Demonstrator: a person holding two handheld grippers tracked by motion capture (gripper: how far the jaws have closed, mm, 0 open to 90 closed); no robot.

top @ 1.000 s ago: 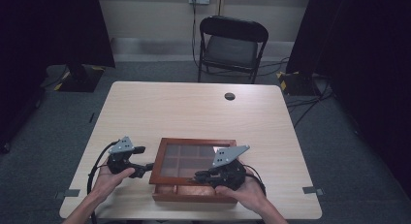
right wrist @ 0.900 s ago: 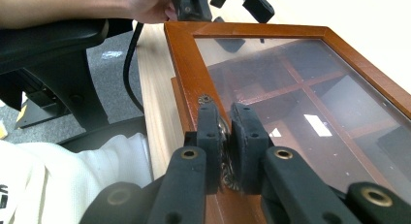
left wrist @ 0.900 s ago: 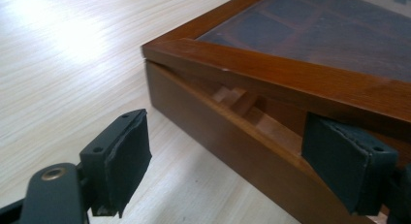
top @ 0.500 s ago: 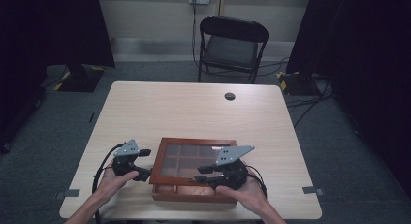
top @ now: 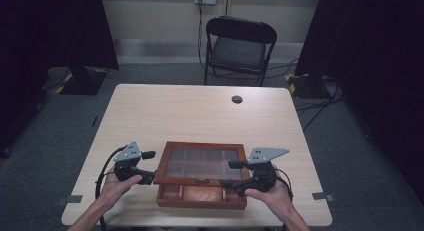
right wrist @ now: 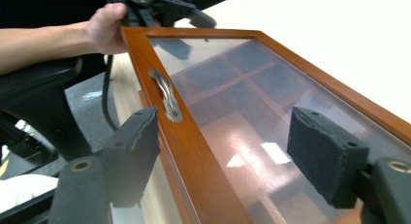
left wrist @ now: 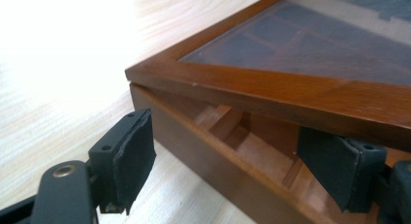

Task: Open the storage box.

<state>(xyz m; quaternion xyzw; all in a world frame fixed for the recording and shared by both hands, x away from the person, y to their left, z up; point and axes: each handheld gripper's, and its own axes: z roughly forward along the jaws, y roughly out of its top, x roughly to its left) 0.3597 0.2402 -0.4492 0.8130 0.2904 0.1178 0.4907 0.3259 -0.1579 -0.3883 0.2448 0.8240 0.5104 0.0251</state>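
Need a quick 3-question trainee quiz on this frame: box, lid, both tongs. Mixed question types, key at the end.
1. True or false: the glass-topped lid of the wooden box lies fully shut.
2. Which tongs straddle the lid's front rail next to the metal handle? A) left tongs B) right tongs
3. Fill in: beyond the table's far edge stands a black folding ____.

Key
1. False. The lid's front edge is raised, and the left gripper view shows the compartments through the gap.
2. B. One pad is at the rail's outer face, the other is over the glass, and the jaws are open.
3. chair
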